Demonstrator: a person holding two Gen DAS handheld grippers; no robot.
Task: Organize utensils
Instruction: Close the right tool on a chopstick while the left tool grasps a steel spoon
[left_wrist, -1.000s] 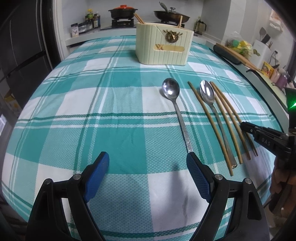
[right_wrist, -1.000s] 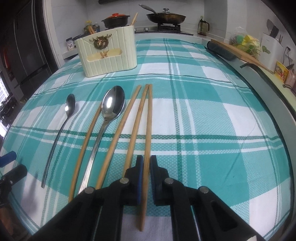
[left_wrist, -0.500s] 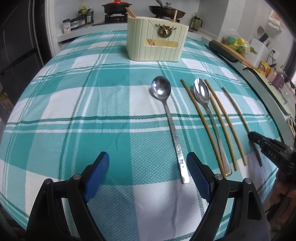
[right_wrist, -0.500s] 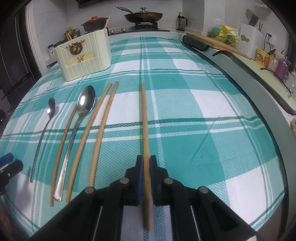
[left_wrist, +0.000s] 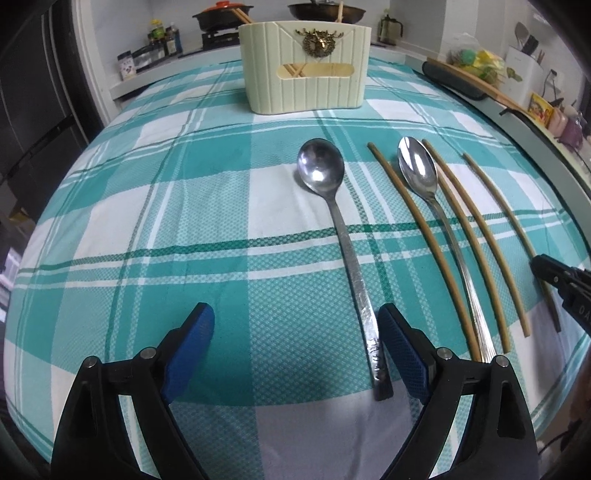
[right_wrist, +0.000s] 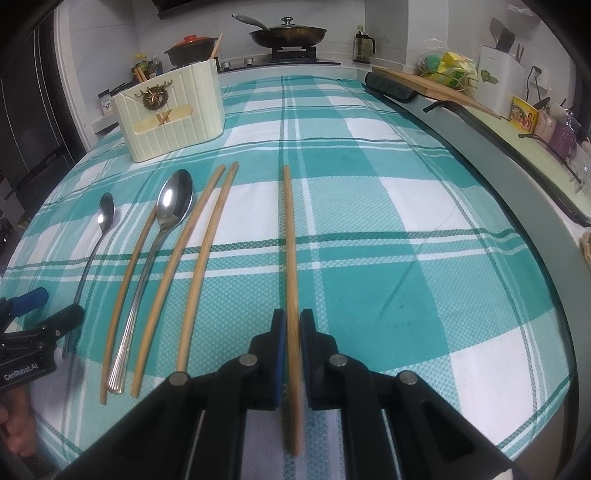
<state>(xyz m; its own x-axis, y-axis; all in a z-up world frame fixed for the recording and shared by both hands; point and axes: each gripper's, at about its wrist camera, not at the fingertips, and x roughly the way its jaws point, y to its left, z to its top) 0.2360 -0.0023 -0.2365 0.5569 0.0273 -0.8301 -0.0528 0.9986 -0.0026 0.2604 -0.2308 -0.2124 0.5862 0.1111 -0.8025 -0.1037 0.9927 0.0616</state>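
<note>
Several utensils lie side by side on the checked cloth: a round-bowled spoon, a longer spoon and three wooden chopsticks. My left gripper hovers low over the round spoon's handle end. Its jaws are opening, and the handle lies between them, close to the right pad and not pressed. My right gripper is shut on a fourth chopstick, which lies apart to the right of the others. A cream utensil holder stands at the far side with chopsticks in it.
Beyond the table is a stove with a lidded pot and a pan. A dark roll and a wooden board lie along the right counter. The table's right edge runs close by.
My left gripper has moved in toward the round spoon, so its handle now lies between the fingers. The right gripper dragged its chopstick rightward away from the others, then stayed still.
</note>
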